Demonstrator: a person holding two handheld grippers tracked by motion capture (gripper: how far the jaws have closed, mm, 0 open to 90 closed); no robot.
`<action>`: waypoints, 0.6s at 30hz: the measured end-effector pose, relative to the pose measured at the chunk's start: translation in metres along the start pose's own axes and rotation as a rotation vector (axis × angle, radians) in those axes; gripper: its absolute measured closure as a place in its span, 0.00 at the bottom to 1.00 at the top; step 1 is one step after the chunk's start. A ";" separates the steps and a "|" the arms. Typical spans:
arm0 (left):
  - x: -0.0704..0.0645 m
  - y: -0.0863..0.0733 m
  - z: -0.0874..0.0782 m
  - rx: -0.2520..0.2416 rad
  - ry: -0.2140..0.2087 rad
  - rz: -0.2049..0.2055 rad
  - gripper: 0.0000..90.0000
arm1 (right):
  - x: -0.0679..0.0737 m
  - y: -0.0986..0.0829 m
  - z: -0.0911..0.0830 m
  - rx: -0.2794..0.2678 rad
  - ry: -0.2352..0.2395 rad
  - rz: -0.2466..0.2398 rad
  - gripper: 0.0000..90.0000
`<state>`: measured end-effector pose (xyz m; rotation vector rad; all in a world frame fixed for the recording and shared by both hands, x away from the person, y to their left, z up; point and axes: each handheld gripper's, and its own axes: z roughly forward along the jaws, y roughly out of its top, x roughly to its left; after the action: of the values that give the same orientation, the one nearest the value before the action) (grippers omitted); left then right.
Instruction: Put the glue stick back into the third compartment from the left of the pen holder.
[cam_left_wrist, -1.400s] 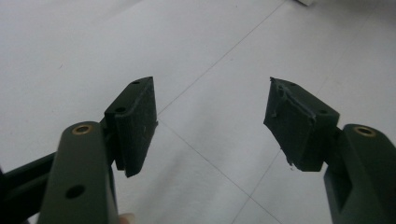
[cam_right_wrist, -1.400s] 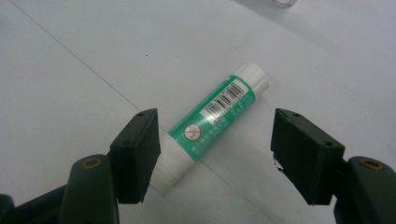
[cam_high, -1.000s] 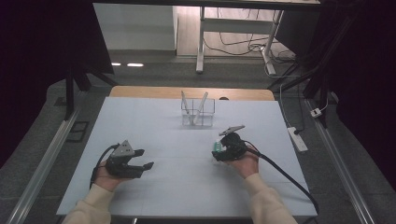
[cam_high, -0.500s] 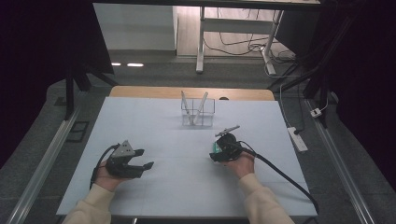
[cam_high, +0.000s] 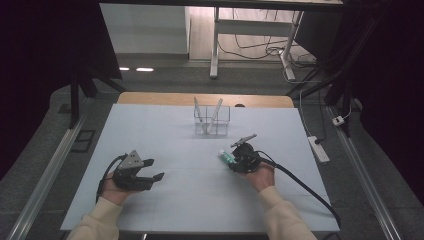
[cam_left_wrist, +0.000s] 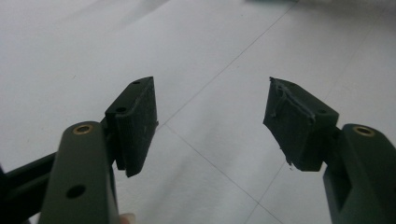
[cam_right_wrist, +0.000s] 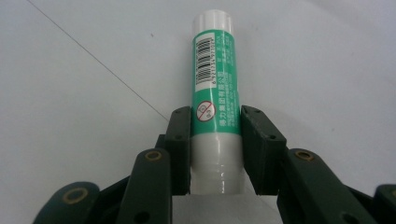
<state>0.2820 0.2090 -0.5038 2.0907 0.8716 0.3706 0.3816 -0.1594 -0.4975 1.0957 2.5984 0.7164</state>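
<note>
From the high view, the right gripper (cam_high: 236, 160) is clamping one glue stick (cam_high: 226, 158) just in front of the clear organizer (cam_high: 212, 120), likely bound there; two pens are leaning inside. The left gripper (cam_left_wrist: 210, 126) is idling, jaws spread. In the right gripper view, both pads are pinching the stick's middle.

Glue stick (cam_right_wrist: 214, 93): glossy smooth plastic, printed green label; pads (cam_left_wrist: 135, 121): matt black rubber, one frayed; table (cam_high: 165, 125): matt, pale; rack (cam_high: 211, 120): clear plastic.
</note>
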 end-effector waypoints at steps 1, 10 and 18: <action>0.000 0.000 0.000 0.003 0.000 0.003 0.38 | 0.000 0.001 -0.003 -0.012 0.007 -0.006 0.73; 0.000 0.000 0.001 0.014 -0.004 0.003 0.38 | 0.001 -0.001 -0.023 -0.100 0.079 -0.073 0.73; -0.003 0.002 0.002 0.029 -0.006 0.015 0.38 | 0.004 -0.008 -0.028 -0.143 0.140 -0.133 0.73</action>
<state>0.2819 0.2043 -0.5032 2.1251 0.8627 0.3610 0.3635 -0.1714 -0.4776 0.8513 2.6552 0.9618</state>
